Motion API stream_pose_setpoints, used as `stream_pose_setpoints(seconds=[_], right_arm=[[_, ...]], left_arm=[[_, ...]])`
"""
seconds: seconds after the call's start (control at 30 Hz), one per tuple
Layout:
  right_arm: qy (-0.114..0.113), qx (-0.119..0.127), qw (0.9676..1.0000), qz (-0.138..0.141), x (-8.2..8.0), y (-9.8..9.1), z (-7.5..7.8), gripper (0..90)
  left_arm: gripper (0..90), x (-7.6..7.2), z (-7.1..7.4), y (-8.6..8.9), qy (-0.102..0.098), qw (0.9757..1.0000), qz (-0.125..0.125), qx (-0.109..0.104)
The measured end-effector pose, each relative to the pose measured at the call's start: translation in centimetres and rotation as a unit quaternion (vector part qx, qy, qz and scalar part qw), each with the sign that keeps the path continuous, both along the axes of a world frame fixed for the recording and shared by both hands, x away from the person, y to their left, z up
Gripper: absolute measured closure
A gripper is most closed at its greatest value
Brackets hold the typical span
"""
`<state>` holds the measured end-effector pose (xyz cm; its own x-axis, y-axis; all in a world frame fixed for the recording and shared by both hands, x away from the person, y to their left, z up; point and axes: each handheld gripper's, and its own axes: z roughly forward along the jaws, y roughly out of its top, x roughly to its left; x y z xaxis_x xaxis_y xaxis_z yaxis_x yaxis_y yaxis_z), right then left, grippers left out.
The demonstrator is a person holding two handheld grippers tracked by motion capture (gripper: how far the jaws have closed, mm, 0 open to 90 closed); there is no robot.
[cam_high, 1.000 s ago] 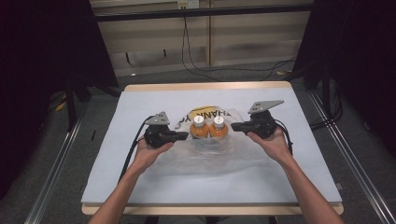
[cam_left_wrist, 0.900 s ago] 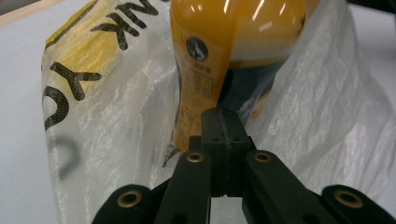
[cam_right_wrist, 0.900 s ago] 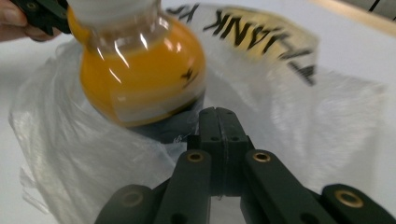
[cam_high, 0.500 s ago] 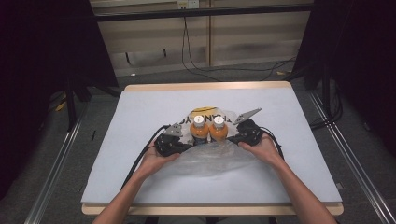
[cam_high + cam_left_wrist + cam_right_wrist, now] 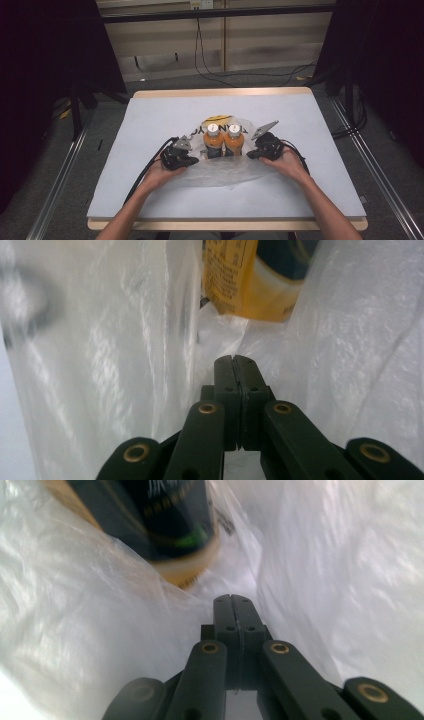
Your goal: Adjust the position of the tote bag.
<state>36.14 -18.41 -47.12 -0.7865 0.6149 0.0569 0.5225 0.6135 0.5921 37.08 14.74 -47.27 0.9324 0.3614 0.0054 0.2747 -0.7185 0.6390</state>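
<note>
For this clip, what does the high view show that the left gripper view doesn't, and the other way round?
High view: both hands, the right gripper, two white-capped orange bottles upright side by side, and the table.

Left gripper view: the left gripper jaws pressed together amid plastic folds, and one bottle's yellow label up close.

Both: the clear plastic bag and bottles.

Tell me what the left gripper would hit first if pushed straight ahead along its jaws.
Most likely the clear crinkled plastic bag right at the tips of the left gripper, whose jaws are shut. Just beyond stands the orange drink bottle with a yellow label. Depth between film and bottle is unclear.
</note>
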Motion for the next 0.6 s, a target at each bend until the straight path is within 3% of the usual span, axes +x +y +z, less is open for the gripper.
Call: stream_pose_setpoints(seconds=[0.13, 0.27, 0.43, 0.53, 0.6], right_arm=[[-0.008, -0.017, 0.9998, 0.002, -0.5, -0.8, 0.1, 90.0], [-0.007, -0.035, 0.9994, -0.006, -1.0, -1.6, 0.3, 90.0], [-0.009, -0.050, 0.9987, -0.011, -1.3, -2.2, 0.5, 90.0], [-0.001, -0.040, 0.9990, -0.020, -1.3, -2.9, 0.5, 90.0], [-0.004, -0.052, 0.9984, -0.021, -1.6, -3.1, 0.6, 90.0]], left_arm=[[90.0, -0.4, 0.2, 0.9, -0.013, 0.9997, 0.000, 0.020], [90.0, -0.7, 0.2, 2.0, -0.013, 0.9998, 0.009, 0.015], [90.0, -1.0, 0.3, 2.2, -0.022, 0.9994, 0.005, 0.028], [90.0, -1.0, 0.3, 2.4, -0.024, 0.9993, 0.004, 0.028], [90.0, -1.3, 0.4, 2.8, -0.026, 0.9990, 0.005, 0.036]])
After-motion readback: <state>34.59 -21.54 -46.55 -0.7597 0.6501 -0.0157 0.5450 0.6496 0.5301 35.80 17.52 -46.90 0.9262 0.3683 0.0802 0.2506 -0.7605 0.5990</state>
